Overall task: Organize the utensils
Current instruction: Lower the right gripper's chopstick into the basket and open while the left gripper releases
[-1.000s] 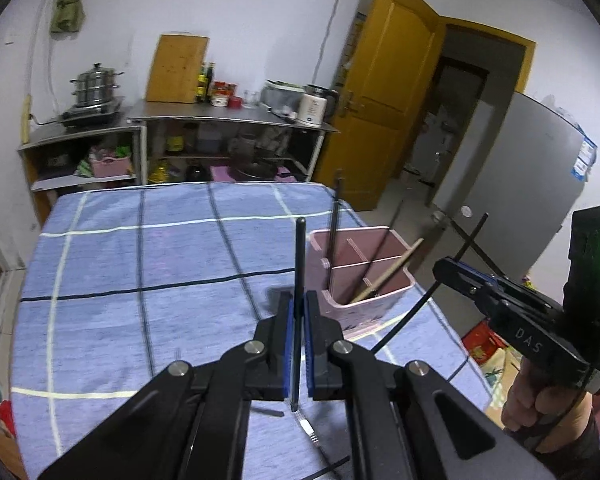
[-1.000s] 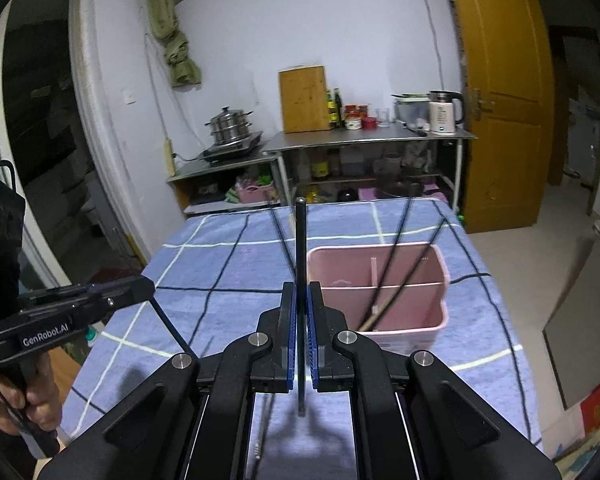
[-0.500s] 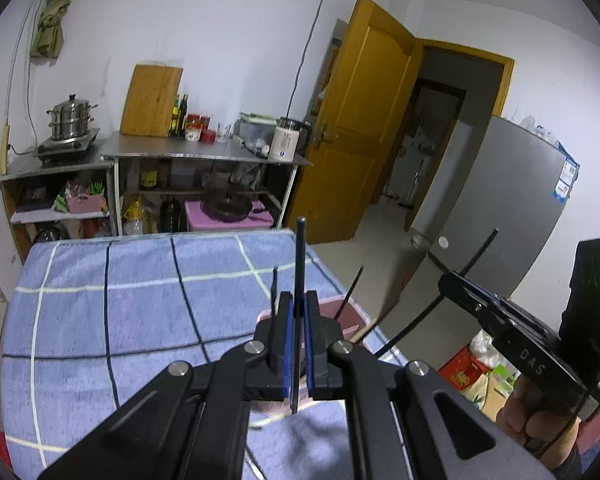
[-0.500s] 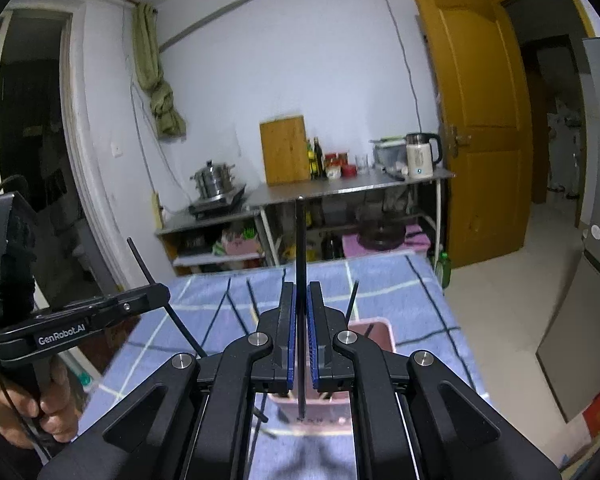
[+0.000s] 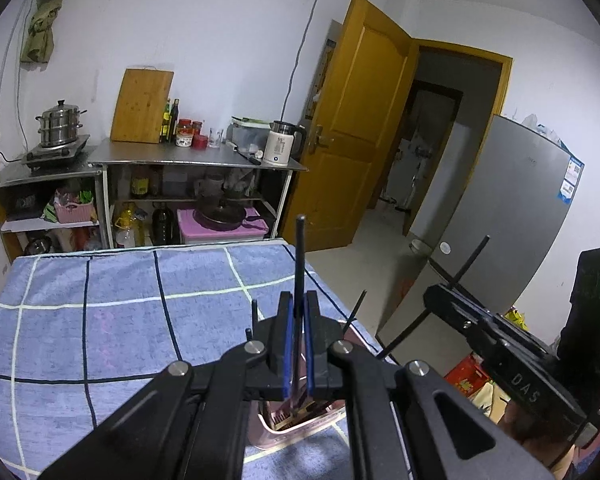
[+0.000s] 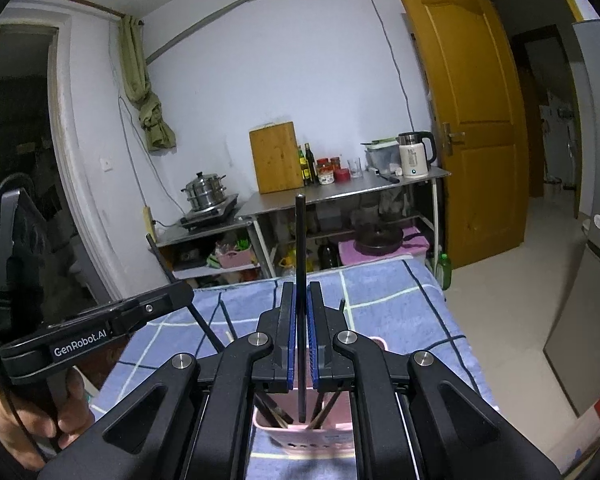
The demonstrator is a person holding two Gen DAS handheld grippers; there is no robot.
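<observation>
The left gripper (image 5: 298, 344) is clamped on a thin black chopstick (image 5: 299, 264), its blue pads pressed flat against the shaft well below the top end; the right gripper (image 6: 300, 344) is likewise closed tight on a second black chopstick (image 6: 300, 280), whose lower tip hangs just over the pink utensil holder (image 6: 300, 438); both sticks stand nearly upright between the jaws; the holder sits at the near edge of the blue checked tablecloth (image 5: 120, 320) and already bears several dark and wooden sticks, though which compartment each occupies cannot be made out; such a chopstick looks light, rigid and smooth, so it would probably pivot or slide in a two-pad pinch if bumped against the holder's rim; a grip nearer the middle of the shaft, as here, seems sound, since it leaves a free lower length to guide into a slot; the thin plastic holder is likely light too, and a sideways knock could shift or tip it off the table edge.
</observation>
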